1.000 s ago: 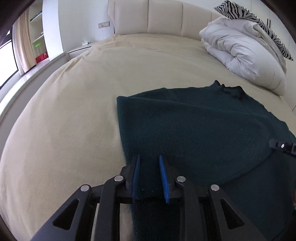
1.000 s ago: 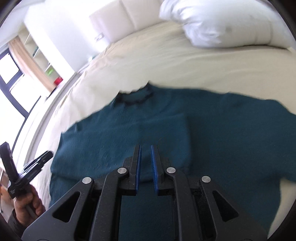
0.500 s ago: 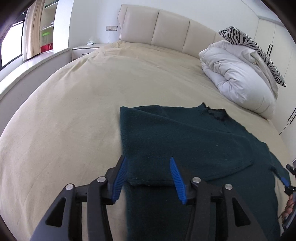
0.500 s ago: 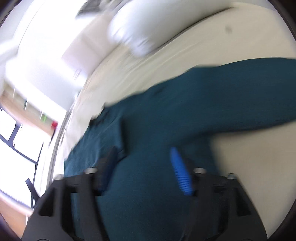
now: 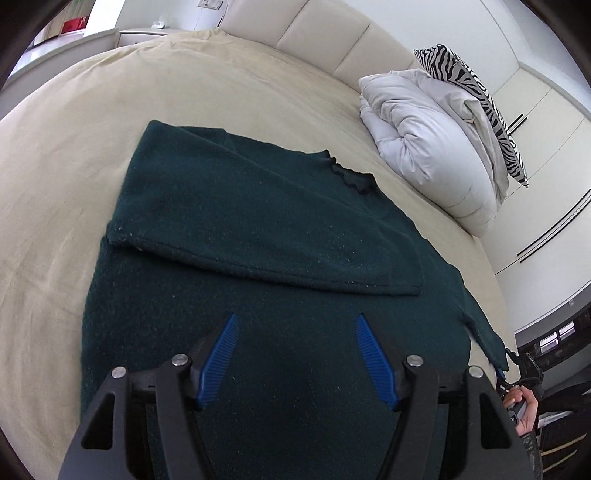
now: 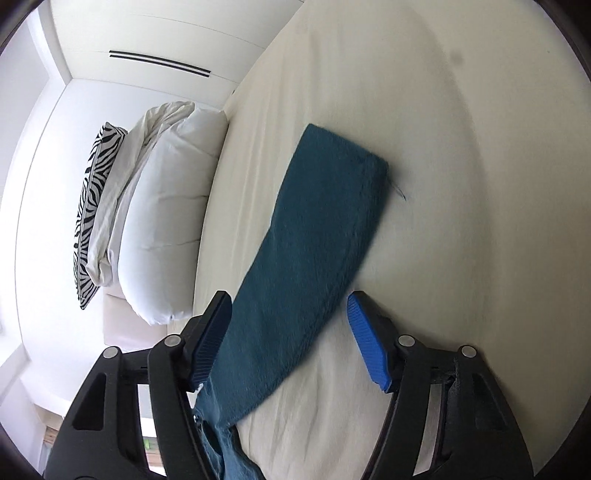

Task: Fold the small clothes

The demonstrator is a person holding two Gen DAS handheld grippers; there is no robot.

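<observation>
A dark teal sweater (image 5: 258,236) lies flat on the cream bed (image 5: 66,155), with its left sleeve folded across the chest and its neckline (image 5: 351,177) toward the pillows. My left gripper (image 5: 295,325) is open and empty, hovering over the sweater's lower body. My right gripper (image 6: 288,306) is open and empty, its blue pads either side of the sweater's other sleeve (image 6: 325,221), which lies stretched out on the sheet. The right gripper's edge also shows in the left wrist view (image 5: 517,373).
A folded white duvet (image 5: 432,147) and a zebra pillow (image 5: 476,96) sit at the head of the bed by the padded headboard (image 5: 317,33). They also show in the right wrist view, duvet (image 6: 162,221) and pillow (image 6: 92,206). A bedside ledge (image 5: 140,35) is far left.
Both grippers opened and let go of the folded left sleeve. The left gripper drew back over the sweater's body. The right gripper swung right to the outstretched sleeve.
</observation>
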